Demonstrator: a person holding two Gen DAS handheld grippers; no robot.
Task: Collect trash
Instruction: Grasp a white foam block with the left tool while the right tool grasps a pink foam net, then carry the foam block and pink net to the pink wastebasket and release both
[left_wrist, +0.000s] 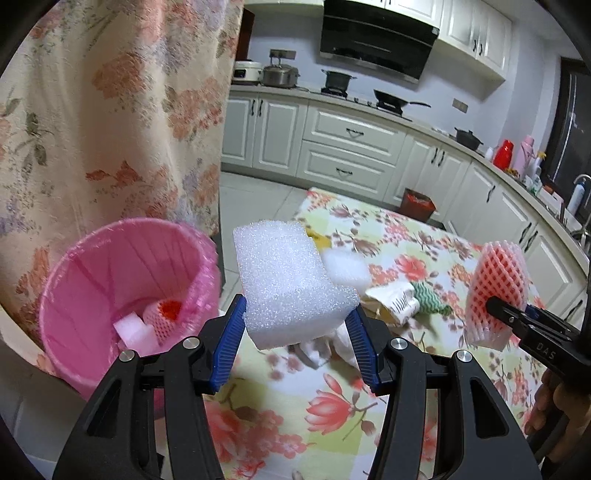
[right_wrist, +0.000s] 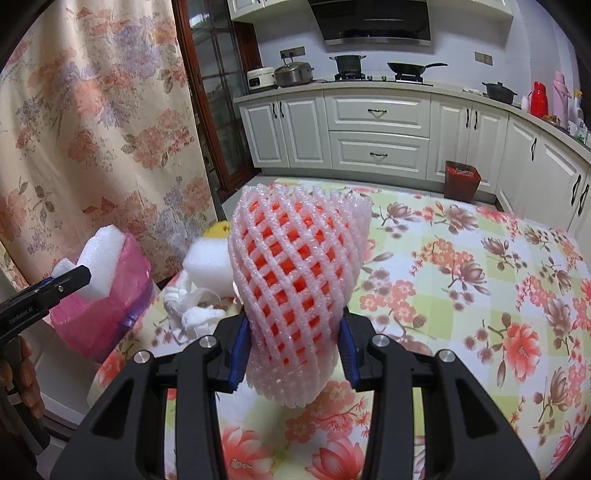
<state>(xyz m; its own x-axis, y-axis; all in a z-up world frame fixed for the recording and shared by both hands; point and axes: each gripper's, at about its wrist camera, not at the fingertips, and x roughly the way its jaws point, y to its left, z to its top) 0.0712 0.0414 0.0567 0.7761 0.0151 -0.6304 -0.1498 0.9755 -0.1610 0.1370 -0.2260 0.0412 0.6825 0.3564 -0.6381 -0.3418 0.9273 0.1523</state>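
My left gripper (left_wrist: 295, 328) is shut on a white foam block (left_wrist: 291, 284) and holds it above the table's left edge, just right of the pink-lined trash bin (left_wrist: 92, 332). The bin holds a foam piece and a fruit net. My right gripper (right_wrist: 293, 347) is shut on a pink foam fruit net (right_wrist: 295, 280) with red inside, held above the table. The net also shows in the left wrist view (left_wrist: 496, 291), and the block in the right wrist view (right_wrist: 99, 262). On the table lie another white foam block (left_wrist: 345, 269), crumpled white tissue (right_wrist: 192, 310) and a green-white wrapper (left_wrist: 424, 299).
The table has a floral cloth (right_wrist: 461, 295). A floral curtain (left_wrist: 110, 110) hangs behind the bin. Kitchen cabinets (right_wrist: 376, 129) with pots stand at the back. A dark red bin (right_wrist: 461, 181) stands on the floor beyond the table. A yellow item (right_wrist: 219, 229) lies near the table's far-left edge.
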